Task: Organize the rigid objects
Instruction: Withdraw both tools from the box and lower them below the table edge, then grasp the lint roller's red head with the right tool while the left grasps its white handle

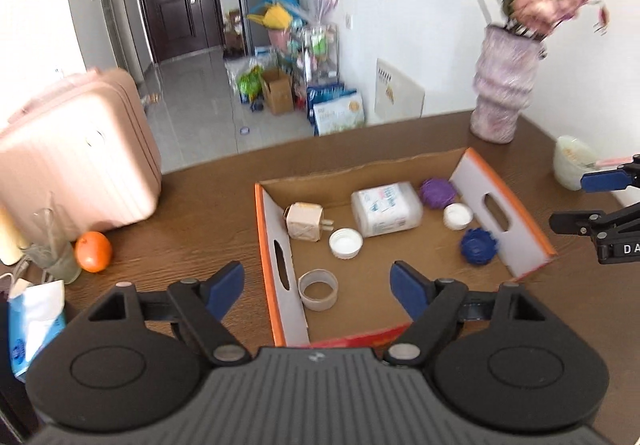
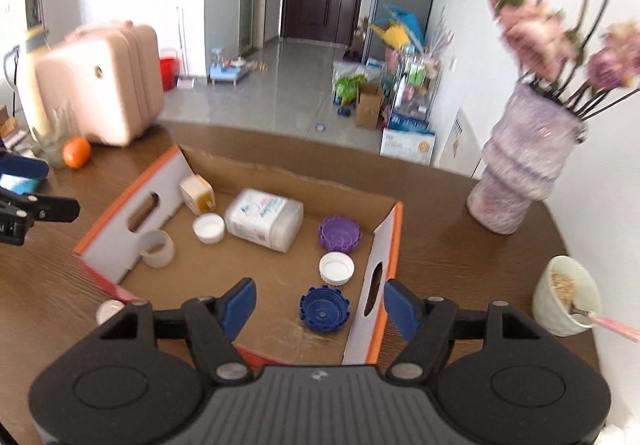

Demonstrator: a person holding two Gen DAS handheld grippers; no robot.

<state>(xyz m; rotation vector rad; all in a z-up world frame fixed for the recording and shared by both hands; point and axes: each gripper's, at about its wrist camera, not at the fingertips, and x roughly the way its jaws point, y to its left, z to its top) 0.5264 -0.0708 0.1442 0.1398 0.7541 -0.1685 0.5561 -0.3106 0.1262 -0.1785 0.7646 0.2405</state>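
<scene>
An open cardboard box (image 1: pixel 508 213) (image 2: pixel 136 217) with orange-edged side flaps sits on the brown table. Inside lie a white plastic container (image 1: pixel 386 209) (image 2: pixel 264 219), a beige plug adapter (image 1: pixel 304 222) (image 2: pixel 196 194), two white caps (image 1: pixel 345 243) (image 1: pixel 458 216) (image 2: pixel 208 228) (image 2: pixel 336 268), a purple lid (image 1: pixel 437 192) (image 2: pixel 339 233), a blue lid (image 1: pixel 478 246) (image 2: pixel 323 309) and a tape ring (image 1: pixel 318 290) (image 2: pixel 158 248). My left gripper (image 1: pixel 318 287) hovers open above the box's near left part, nothing between its pads. My right gripper (image 2: pixel 320 305) hovers open over the blue lid, not touching it.
A pink suitcase (image 1: pixel 76 161) (image 2: pixel 100 85), an orange (image 1: pixel 93 251) (image 2: pixel 76 152) and a glass (image 1: pixel 52 249) stand left of the box. A vase of pink flowers (image 1: pixel 504 85) (image 2: pixel 520 161) and a white bowl with a spoon (image 2: pixel 566 301) (image 1: pixel 572 161) stand to its right.
</scene>
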